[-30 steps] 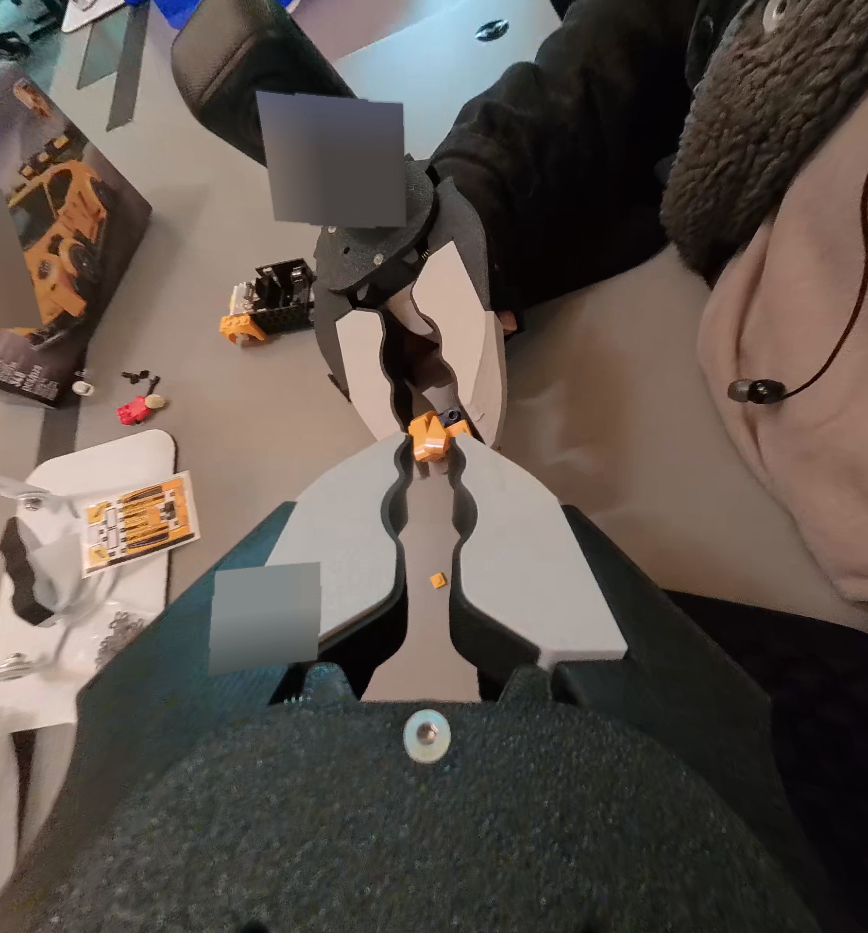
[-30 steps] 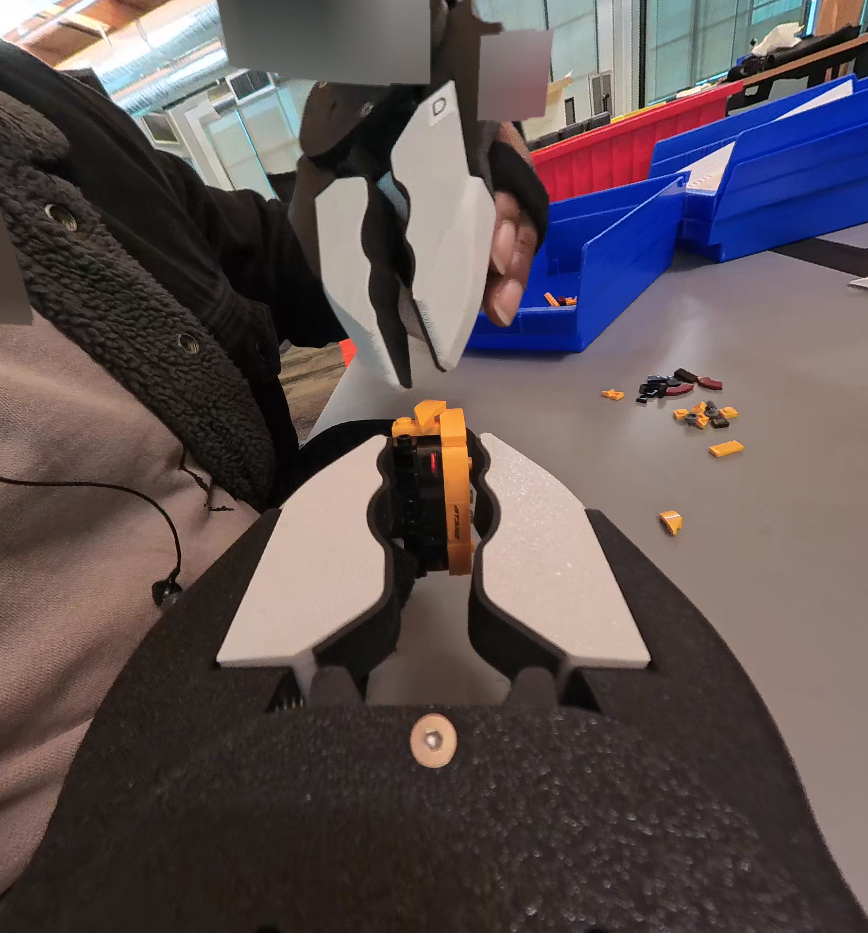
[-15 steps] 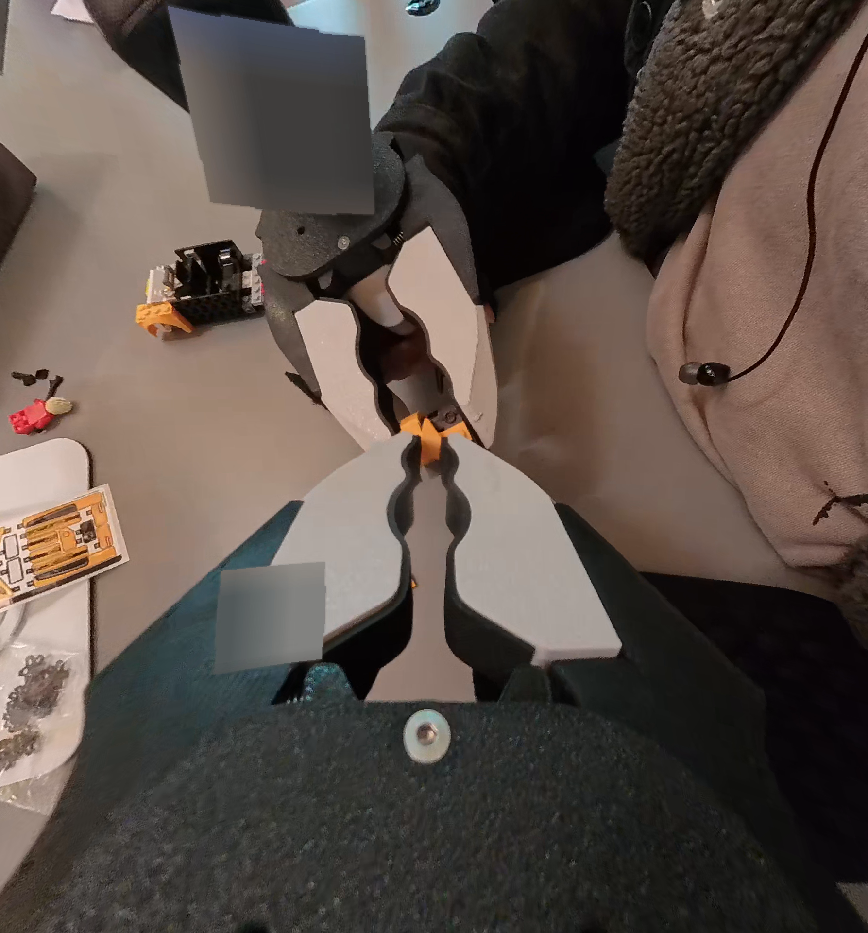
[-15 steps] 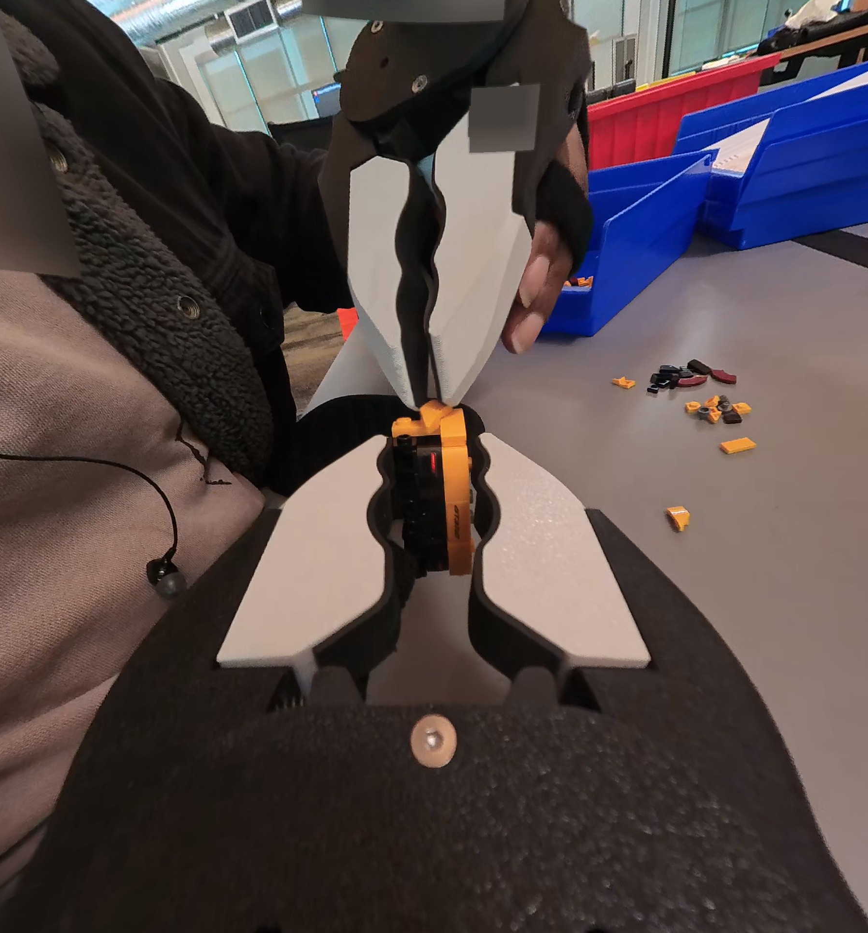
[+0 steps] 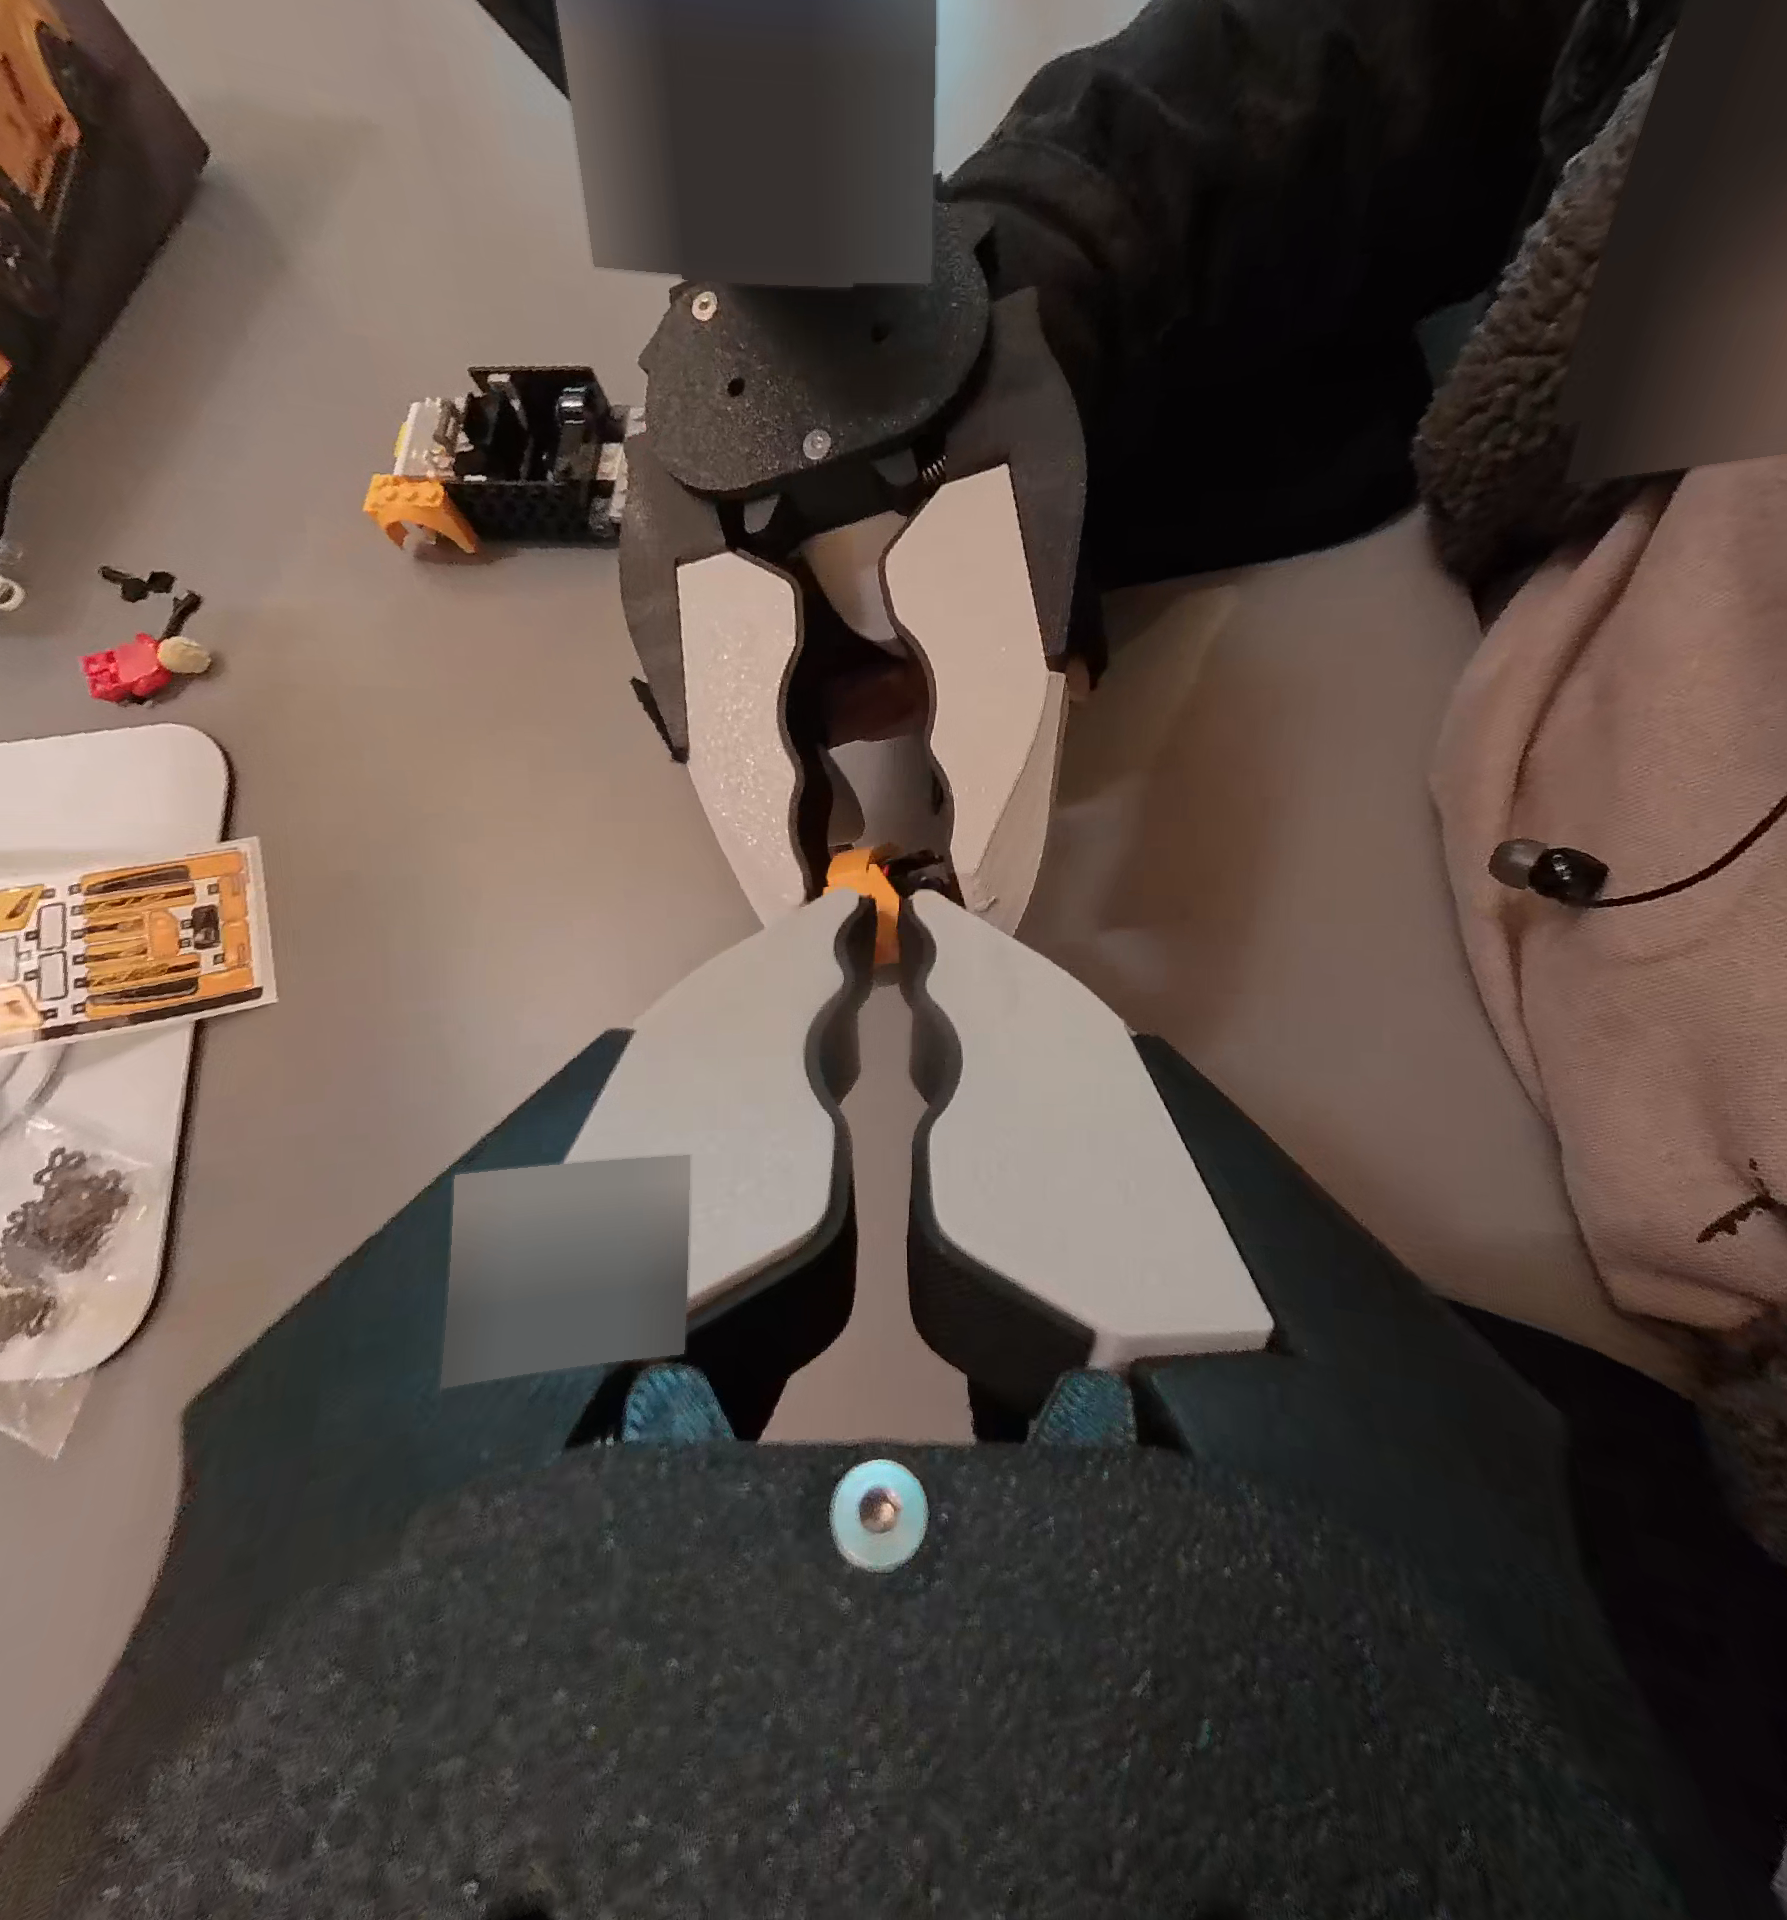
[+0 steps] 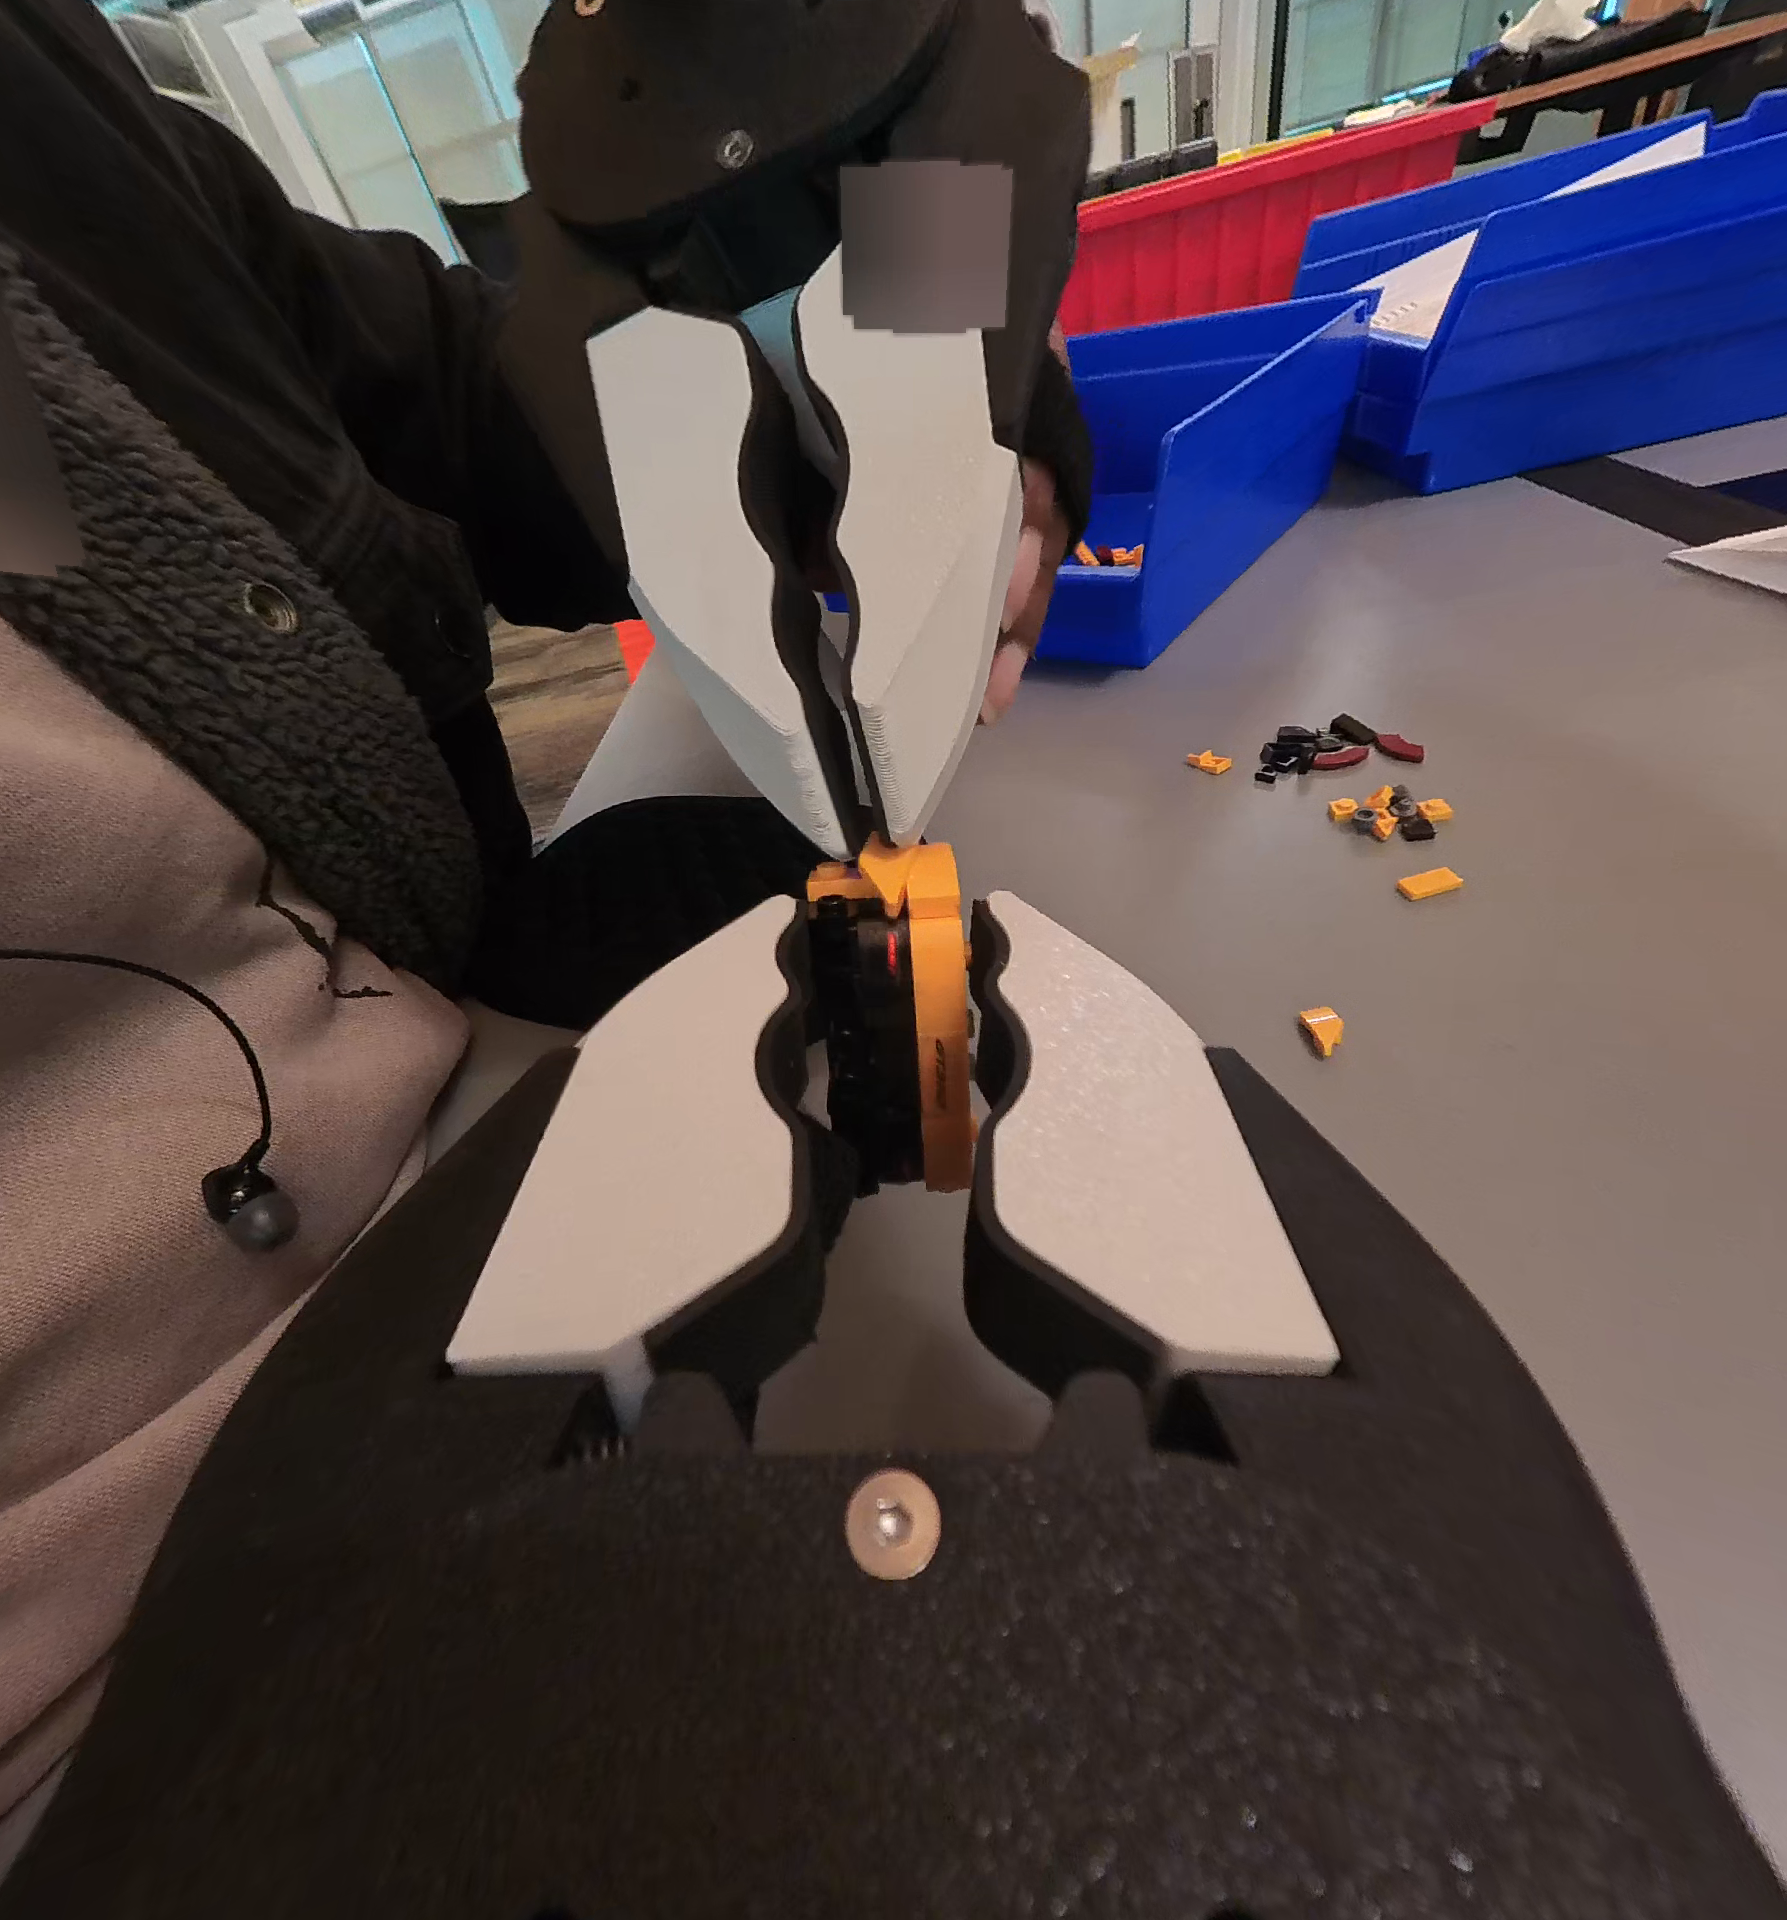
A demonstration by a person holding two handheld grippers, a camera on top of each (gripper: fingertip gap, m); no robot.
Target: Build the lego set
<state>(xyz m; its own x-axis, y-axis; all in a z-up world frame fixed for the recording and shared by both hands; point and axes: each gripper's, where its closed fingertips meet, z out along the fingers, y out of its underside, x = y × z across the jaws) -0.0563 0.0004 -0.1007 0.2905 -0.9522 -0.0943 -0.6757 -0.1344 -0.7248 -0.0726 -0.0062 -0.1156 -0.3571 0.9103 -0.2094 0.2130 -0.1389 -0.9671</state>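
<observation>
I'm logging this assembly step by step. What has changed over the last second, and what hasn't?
The left gripper came down from above onto the top of the orange-and-black lego assembly and now presses a small orange piece against it, jaws nearly closed on the piece. The right gripper stayed clamped on the assembly, and the loose pieces on the grey table did not move.

Orange-and-black lego sub-assembly (image 6: pixel 894 1039) upright on edge, small orange piece (image 6: pixel 887 868) atop; loose bricks (image 6: pixel 1372 805) scattered on table
</observation>
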